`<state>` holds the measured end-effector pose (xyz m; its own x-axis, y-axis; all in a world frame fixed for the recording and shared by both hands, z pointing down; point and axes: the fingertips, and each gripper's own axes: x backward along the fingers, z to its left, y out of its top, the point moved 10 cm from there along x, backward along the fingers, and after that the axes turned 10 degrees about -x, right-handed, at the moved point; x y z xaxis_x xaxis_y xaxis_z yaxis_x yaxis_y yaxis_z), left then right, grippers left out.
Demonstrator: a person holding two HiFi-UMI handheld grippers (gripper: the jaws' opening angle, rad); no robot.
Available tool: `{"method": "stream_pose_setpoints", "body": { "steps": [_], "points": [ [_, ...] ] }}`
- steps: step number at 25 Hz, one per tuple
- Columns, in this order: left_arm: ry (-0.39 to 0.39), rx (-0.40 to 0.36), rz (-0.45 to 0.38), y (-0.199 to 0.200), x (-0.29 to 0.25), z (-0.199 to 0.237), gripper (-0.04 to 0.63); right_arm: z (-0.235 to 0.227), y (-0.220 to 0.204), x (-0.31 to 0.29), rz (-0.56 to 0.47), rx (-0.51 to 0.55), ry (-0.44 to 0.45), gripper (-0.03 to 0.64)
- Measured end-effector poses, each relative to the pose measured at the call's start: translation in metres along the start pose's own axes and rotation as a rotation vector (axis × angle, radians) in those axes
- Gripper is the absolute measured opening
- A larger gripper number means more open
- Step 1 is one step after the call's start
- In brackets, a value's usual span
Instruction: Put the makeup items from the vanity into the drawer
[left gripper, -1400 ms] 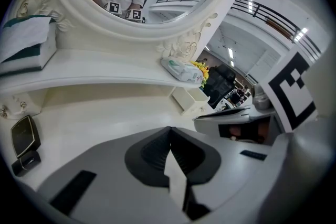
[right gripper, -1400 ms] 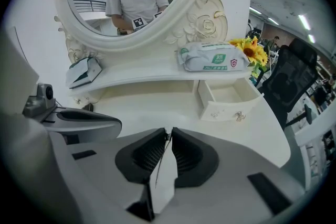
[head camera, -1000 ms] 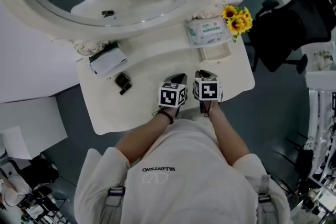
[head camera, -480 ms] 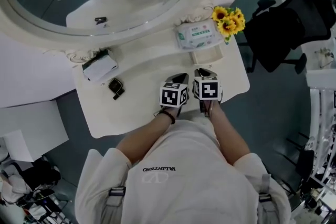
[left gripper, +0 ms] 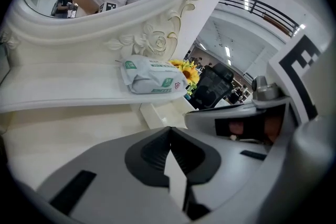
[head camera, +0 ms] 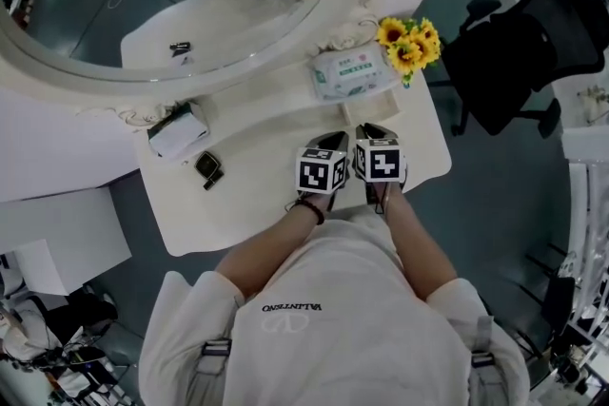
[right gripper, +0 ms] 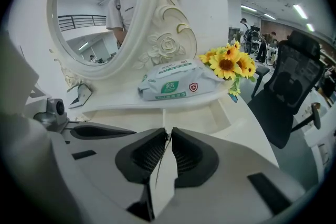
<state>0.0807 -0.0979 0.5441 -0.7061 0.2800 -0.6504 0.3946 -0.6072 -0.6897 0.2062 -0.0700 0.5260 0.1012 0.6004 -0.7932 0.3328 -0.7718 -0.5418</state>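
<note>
Both grippers have shifted slightly rightward along the front of the worktop (head camera: 257,204) since the earlier view, and the wipes pack (head camera: 350,71) now sits ahead of the pair. Nothing has been lifted, so the task is judged not yet begun. Left gripper (left gripper: 169,129): jaws together, nothing between them. Right gripper (right gripper: 168,132): likewise closed and empty. The dark compact (head camera: 206,166), small, square and glossy-topped, lies flat well off to the left gripper's left, untouched. A shallow open compartment (right gripper: 202,120) just ahead of the right gripper is probably the drawer.
</note>
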Motion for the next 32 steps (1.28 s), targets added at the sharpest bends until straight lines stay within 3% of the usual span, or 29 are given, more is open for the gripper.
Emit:
{"method": "stream_pose_setpoints", "body": {
  "steps": [17, 32],
  "points": [
    [0.02, -0.002, -0.017, 0.037, -0.033, -0.004, 0.002, -0.029, 0.035, -0.013, -0.016, 0.011, 0.014, 0.055],
    [0.061, 0.038, -0.023, 0.043, -0.049, -0.002, 0.002, -0.047, 0.048, -0.031, 0.005, 0.032, 0.026, 0.055]
  ]
}}
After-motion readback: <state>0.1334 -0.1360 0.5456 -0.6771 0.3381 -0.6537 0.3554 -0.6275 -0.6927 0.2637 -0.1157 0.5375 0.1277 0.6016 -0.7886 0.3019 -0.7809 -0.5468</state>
